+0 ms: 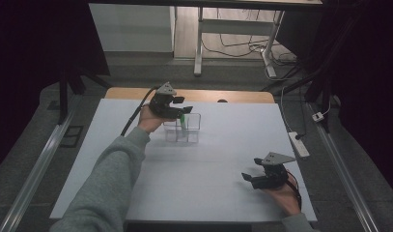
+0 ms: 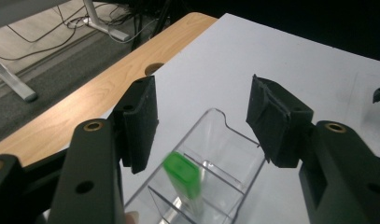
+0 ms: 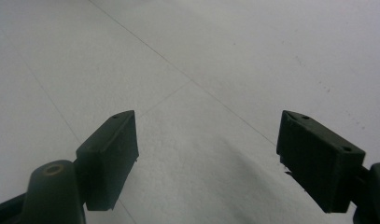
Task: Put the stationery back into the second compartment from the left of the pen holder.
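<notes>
Dark curtains and a grey floor are surrounding a white-topped table [image 1: 194, 164] with a bare wooden strip showing along its far edge. Near that far side a clear plastic organizer [image 1: 182, 129] with divided compartments is standing, and a green-capped marker [image 2: 182, 175] is sitting upright in one of its compartments, leaning slightly.

The left hand-held gripper [image 1: 184, 112] is hovering right above the organizer with its jaws standing partly apart, gripping nothing; the marker's cap is lying below and between them, free of both pads. The right hand-held gripper [image 1: 248, 177] is resting low near the table's near right corner, well apart from the organizer, with its jaws spread wide over bare tabletop and nothing between them.

As a judgement, the main risk is coming from the left hand pulling away: a jaw could be catching the organizer's thin rim or the marker's cap, tipping the light container or flicking the marker out. The marker is looking blurred in the left gripper view, so it may be shifting in its slot and could be toppling against a divider.

No brand, label or readable writing is showing on the marker, the organizer or the grippers.
</notes>
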A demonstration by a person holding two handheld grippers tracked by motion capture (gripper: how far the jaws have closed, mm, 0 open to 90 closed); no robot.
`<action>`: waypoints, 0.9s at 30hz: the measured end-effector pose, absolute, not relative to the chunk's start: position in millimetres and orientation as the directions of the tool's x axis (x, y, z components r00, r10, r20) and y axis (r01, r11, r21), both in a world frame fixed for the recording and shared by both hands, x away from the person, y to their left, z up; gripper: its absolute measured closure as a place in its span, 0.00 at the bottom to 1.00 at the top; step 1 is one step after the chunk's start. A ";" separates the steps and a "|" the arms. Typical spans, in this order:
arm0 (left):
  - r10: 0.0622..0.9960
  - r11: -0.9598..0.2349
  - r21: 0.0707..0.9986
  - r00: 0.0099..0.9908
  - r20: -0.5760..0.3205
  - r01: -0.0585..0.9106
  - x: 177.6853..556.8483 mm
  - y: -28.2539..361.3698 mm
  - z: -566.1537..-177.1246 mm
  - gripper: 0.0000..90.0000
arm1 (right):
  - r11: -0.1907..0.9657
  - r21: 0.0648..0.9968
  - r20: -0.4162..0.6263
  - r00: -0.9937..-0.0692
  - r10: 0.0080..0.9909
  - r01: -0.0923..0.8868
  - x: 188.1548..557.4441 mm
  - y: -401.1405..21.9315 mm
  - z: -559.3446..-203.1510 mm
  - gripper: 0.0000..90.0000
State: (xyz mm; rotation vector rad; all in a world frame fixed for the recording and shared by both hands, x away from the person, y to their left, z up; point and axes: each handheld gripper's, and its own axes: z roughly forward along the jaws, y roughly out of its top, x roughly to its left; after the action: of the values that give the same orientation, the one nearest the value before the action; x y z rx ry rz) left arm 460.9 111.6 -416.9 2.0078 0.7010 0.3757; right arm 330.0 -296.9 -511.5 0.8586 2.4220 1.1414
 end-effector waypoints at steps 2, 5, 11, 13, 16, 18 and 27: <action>0.616 -0.392 0.859 0.787 -0.021 0.330 457.5 114.4 -417.5 0.47 | 0.497 0.780 -0.039 -0.764 0.644 0.380 329.6 -296.9 -511.0 0.22; 0.614 -0.403 0.854 0.789 -0.014 0.329 450.9 119.3 -418.2 0.46 | 0.497 0.779 -0.039 -0.762 0.647 0.382 329.5 -297.3 -510.6 0.22; 0.614 -0.411 0.848 0.789 -0.014 0.334 437.5 131.2 -420.0 0.43 | 0.498 0.778 -0.040 -0.762 0.647 0.382 329.3 -297.2 -510.7 0.22; 0.619 -0.409 0.847 0.786 -0.017 0.340 433.3 136.0 -421.2 0.43 | 0.499 0.779 -0.041 -0.763 0.646 0.380 329.3 -297.1 -510.9 0.22; 0.624 -0.408 0.843 0.781 -0.023 0.350 426.2 143.2 -423.2 0.42 | 0.499 0.778 -0.041 -0.762 0.646 0.381 329.1 -296.8 -510.9 0.22; 0.629 -0.425 0.833 0.777 -0.010 0.354 420.3 147.1 -424.4 0.41 | 0.503 0.777 -0.045 -0.763 0.645 0.379 328.8 -296.8 -510.5 0.22; 0.649 -0.428 0.817 0.760 -0.019 0.386 388.7 169.2 -434.3 0.39 | 0.499 0.776 -0.042 -0.759 0.650 0.385 327.2 -298.7 -510.9 0.22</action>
State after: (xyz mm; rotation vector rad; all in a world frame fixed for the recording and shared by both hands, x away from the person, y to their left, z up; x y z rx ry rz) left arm 388.7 169.2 -434.3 2.0695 0.7748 0.3770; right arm 327.2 -298.7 -510.9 0.8672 2.4179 1.1294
